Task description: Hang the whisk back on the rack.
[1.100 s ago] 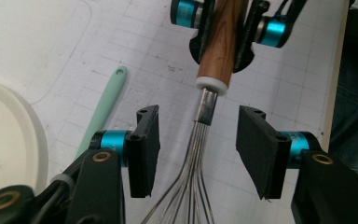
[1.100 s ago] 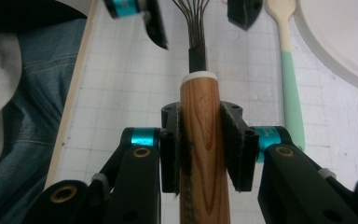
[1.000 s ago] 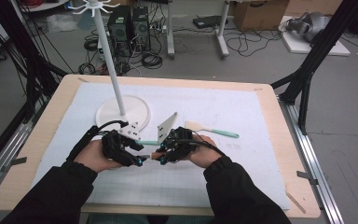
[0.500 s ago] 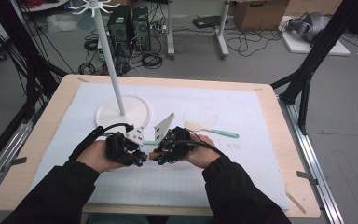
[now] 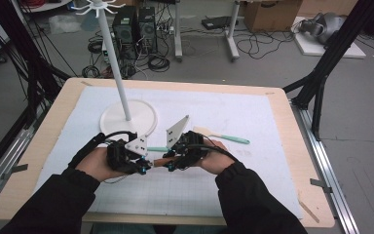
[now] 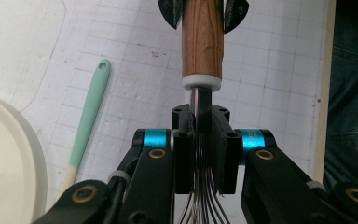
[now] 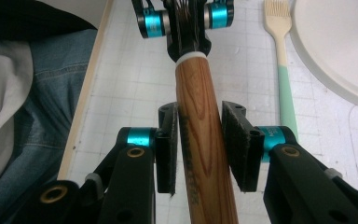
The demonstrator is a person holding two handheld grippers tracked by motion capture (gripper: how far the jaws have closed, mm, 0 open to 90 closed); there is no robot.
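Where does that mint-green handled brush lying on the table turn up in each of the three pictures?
High view: brush lies right of the hands.
Left gripper view: brush slants at left, beside the white base.
Right gripper view: brush stands at upper right.
Shared landmark: the white base.

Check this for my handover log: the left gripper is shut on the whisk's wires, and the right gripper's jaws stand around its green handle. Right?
Not quite: the handle is wooden, as the right gripper view shows. The left gripper is shut on the whisk's wires, and the right gripper's jaws stand around the handle.

Whisk (image 6: 202, 51) wires' far ends cut off
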